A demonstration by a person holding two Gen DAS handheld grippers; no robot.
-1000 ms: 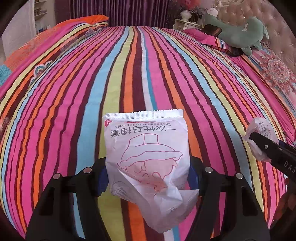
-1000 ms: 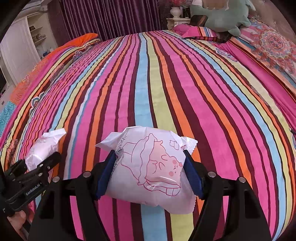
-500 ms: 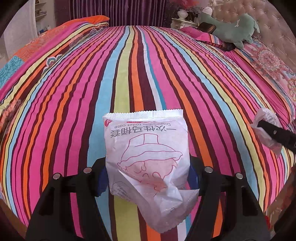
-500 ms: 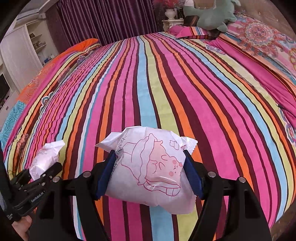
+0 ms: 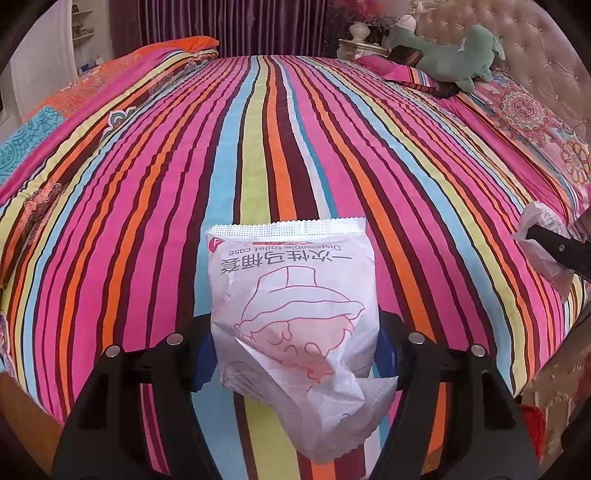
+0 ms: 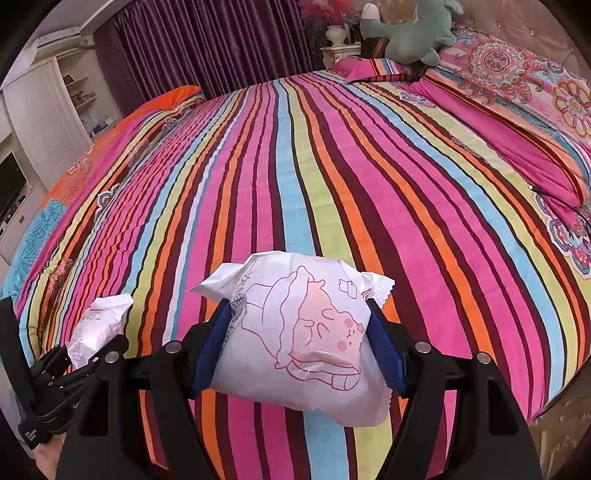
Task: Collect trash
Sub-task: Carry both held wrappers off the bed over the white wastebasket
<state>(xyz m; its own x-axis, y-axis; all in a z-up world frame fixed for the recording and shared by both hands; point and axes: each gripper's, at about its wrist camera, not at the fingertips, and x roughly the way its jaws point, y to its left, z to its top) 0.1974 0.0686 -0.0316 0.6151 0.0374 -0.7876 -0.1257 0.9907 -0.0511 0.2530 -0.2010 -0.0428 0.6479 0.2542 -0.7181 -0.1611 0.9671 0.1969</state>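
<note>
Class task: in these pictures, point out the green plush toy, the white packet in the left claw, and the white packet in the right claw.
green plush toy (image 5: 458,48): left wrist view, its body.
left claw's packet (image 5: 295,295): left wrist view, printed front.
right claw's packet (image 6: 303,332): right wrist view, cartoon print.

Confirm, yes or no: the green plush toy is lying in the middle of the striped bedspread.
No. The green plush toy lies by the headboard, beyond the striped bedspread.

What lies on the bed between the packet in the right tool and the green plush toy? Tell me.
Nothing: in the right wrist view only bare striped bedspread stretches from the held white packet up to the green plush toy by the pillows.
</note>
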